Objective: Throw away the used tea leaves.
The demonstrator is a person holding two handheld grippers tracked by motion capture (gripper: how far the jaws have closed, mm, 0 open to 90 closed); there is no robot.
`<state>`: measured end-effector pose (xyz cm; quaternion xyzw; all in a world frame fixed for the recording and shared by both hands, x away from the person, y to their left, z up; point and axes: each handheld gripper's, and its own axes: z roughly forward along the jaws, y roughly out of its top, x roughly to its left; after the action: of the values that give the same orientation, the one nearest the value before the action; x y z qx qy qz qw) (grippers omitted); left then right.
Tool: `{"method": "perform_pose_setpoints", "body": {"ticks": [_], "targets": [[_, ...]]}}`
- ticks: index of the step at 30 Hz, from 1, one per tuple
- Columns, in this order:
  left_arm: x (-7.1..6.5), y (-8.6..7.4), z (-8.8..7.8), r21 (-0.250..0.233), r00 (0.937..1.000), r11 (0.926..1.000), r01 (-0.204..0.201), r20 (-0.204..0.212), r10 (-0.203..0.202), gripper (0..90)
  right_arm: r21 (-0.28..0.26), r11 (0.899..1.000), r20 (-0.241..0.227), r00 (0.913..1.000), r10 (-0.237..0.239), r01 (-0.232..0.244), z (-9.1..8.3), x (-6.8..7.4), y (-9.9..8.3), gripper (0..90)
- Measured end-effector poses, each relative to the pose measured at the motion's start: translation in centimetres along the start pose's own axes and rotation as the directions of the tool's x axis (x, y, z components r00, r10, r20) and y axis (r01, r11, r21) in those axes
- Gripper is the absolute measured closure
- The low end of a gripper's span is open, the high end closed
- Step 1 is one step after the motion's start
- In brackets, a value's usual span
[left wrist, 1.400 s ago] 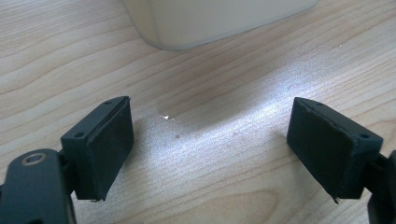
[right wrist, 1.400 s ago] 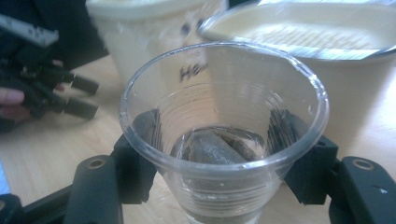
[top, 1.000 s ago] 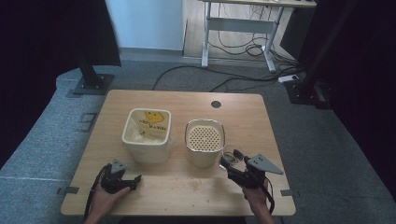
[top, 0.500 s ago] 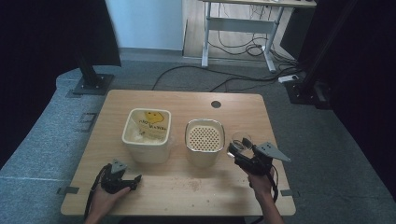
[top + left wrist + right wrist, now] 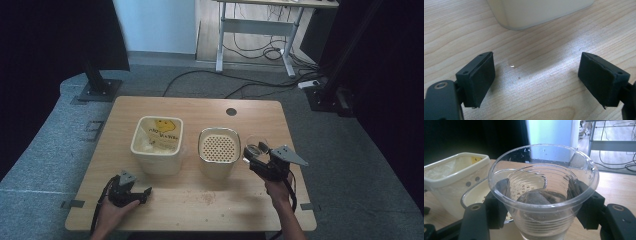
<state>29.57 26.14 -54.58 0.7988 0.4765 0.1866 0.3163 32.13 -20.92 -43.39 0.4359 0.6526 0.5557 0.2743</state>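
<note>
The right gripper (image 5: pixel 256 156) pinches a clear ribbed plastic cup (image 5: pixel 543 192) beside the cream perforated-lid container (image 5: pixel 218 151), probably about to tip it there, needing a steady tilt, while the left gripper (image 5: pixel 131 191) rests spread on the wooden surface (image 5: pixel 200 200).

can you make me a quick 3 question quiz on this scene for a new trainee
1. True or false: the left gripper is holding something.
2. What is clamped in the right gripper?
A. a metal spoon
B. a clear plastic cup
C. a sponge
3. Fill in: the container with the perforated insert stands to the ____ of the bin lined with a yellow-printed bag, in the high view.

Key
1. False: its jaws stand wide open over the bare table.
2. B: one jaw on each side of the cup, with a tea bag inside.
3. right
</note>
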Motion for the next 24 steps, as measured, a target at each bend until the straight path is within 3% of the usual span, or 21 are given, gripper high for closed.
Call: {"method": "perform_pose_setpoints", "body": {"ticks": [10, 15, 24], "targets": [[0.0, 0.0, 0.0, -0.002, 1.0, 1.0, 0.001, 0.0, -0.001, 14.0, 0.013, 0.999, 0.017, 0.9989, -0.043, 0.043, 0.6, 0.7, 0.7, 36.4], [0.0, -0.1, 0.0, -0.001, 1.0, 1.0, -0.002, 0.001, 0.002, 14.4, 0.042, 0.993, 0.043, 0.9929, -0.111, 0.109, 1.1, 1.7, 1.6, 36.5], [-0.1, -0.1, -0.1, -0.001, 1.0, 1.0, -0.004, 0.002, 0.004, 14.4, 0.077, 0.985, 0.065, 0.9846, -0.162, 0.157, 2.1, 2.4, 2.2, 36.9]]}}
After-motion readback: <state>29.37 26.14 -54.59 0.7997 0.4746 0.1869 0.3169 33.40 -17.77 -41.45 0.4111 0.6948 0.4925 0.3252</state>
